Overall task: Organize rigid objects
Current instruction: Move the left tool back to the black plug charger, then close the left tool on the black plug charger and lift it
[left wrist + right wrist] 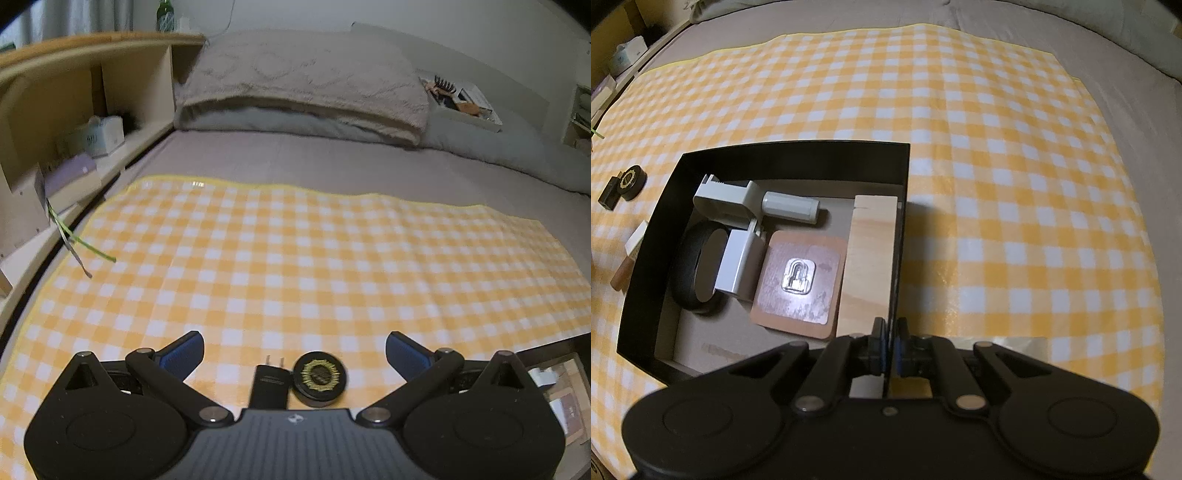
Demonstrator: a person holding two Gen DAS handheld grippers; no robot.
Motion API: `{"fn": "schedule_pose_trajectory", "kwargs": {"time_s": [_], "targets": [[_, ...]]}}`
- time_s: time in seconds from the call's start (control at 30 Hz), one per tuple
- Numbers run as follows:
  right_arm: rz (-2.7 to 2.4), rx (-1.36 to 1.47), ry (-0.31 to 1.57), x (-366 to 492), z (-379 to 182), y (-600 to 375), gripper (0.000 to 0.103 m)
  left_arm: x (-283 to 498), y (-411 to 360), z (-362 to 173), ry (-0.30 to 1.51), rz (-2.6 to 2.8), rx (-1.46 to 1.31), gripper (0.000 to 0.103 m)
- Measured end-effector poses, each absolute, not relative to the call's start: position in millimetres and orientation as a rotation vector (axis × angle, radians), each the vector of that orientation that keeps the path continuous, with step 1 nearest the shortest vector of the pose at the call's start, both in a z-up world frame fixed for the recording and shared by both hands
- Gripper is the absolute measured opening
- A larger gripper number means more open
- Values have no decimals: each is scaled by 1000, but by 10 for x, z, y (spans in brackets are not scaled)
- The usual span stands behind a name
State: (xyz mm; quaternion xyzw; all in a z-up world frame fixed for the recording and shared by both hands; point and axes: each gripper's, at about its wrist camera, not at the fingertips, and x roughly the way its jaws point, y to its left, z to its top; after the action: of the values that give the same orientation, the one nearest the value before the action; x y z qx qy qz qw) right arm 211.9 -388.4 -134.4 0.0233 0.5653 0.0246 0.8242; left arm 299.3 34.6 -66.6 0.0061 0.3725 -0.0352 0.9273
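Observation:
In the left wrist view my left gripper is open, its blue pads wide apart above a black plug adapter and a round black tin with a gold emblem, which lie side by side on the checked cloth. Both show again at the far left of the right wrist view: the adapter and the tin. My right gripper is shut on the right wall of a black box. Inside lie a wooden block, a padlock blister card, a white charger, a black ring and a white handled tool.
A yellow-and-white checked cloth covers the grey bed. A wooden shelf unit runs along the left, pillows lie at the far end. Left of the box lie a white and a brown piece.

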Motion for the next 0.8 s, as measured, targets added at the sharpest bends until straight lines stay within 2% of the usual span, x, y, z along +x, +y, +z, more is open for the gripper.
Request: {"fn": "schedule_pose_trajectory", "kwargs": {"time_s": [0.27,0.4,0.57,0.6,0.63,0.67,0.73,0.8], "targets": [[55,58,1203,2127,-1353,-3899,6,3235,352,-975,863,-100,64,101],[57,58,1204,2128,-1352,-3893,6,3339,287,-1168,958,-79,120,89],[70,75,1203,2118,-1362,-3916,7,3355,336,-1287,1039,-93,141,81],[73,76,1203,2121,-1366,-3928,7,3340,349,-1287,1037,-100,140,74],[76,76,1202,2123,-1368,-3936,7,3334,368,-1281,1031,-102,139,62],[78,77,1203,2121,-1370,-3942,8,3324,391,-1283,1029,-94,143,58],[77,84,1205,2126,-1372,-3943,8,3313,482,-1295,1047,-70,135,54],[80,79,1203,2119,-1367,-3934,8,3316,586,-1285,1058,-62,104,54]]}}
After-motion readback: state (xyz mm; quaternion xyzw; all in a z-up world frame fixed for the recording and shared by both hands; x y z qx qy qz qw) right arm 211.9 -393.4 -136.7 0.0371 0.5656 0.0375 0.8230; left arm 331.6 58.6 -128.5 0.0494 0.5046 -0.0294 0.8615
